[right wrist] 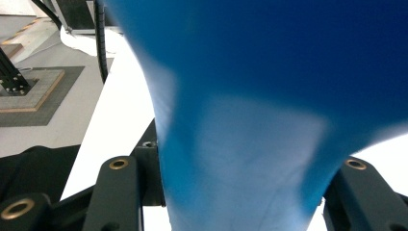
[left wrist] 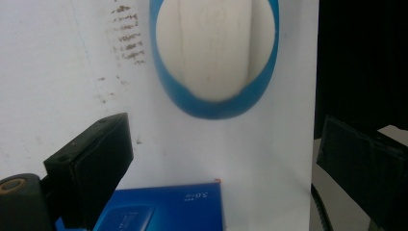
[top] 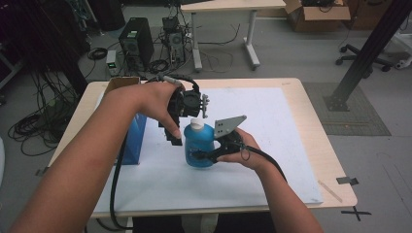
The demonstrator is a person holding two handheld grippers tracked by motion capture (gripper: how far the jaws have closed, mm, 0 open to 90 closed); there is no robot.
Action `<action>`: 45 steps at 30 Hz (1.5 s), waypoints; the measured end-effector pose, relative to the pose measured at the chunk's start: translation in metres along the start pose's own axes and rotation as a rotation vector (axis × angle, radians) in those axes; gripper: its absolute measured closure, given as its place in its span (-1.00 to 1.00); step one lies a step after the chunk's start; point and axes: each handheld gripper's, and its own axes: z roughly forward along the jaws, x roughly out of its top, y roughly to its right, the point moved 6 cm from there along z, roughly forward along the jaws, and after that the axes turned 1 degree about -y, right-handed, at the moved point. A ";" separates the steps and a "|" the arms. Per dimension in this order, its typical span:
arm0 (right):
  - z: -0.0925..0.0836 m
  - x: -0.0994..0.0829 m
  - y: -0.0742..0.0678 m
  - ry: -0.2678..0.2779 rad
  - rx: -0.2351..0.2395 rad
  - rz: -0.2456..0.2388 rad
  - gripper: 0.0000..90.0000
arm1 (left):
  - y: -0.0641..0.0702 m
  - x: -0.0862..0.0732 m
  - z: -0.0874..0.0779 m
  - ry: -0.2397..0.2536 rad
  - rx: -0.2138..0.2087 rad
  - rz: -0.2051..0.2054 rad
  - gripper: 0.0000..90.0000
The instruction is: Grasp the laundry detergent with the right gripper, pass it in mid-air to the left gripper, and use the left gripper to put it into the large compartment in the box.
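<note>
A blue bottle [top: 199,145] with a white cap [top: 197,124] is seen standing upright on the white mat [top: 272,145] that covers most of the table [top: 318,145], near the middle of the mat in the high view. The bottle is gripped low on its body by the right gripper [top: 206,155], which is brought in from the bottle's right side; in the right gripper view the blue body [right wrist: 250,144] is seen pressed between the two black jaws, which are closed tight against it on either side. The right hand [top: 248,150] is wrapped around the gripper's handle just beside the bottle.

The left gripper [top: 187,109] is held above and slightly behind the bottle, pointed downward at the cap. In the left gripper view the white cap [left wrist: 214,48] is looked at from above, ringed by the blue shoulder of the bottle, and the two black jaws are seen spread wide apart with nothing between them. The cap is not touched by them.

A blue box [top: 133,141] is stood on the mat to the left of the bottle, partly hidden by the left forearm [top: 92,160]; its top [left wrist: 163,211] is also seen at the bottom of the left gripper view.
</note>
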 end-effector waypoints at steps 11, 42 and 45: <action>0.013 0.001 -0.004 -0.011 0.004 -0.012 0.00 | 0.003 0.005 0.009 -0.006 -0.013 -0.007 -0.88; 0.024 0.015 -0.010 0.007 0.009 -0.021 -0.01 | 0.006 0.013 0.022 -0.023 0.004 -0.004 -0.86; 0.024 0.017 -0.010 0.008 0.006 -0.029 -0.01 | 0.006 0.012 0.023 -0.036 0.006 -0.005 -0.81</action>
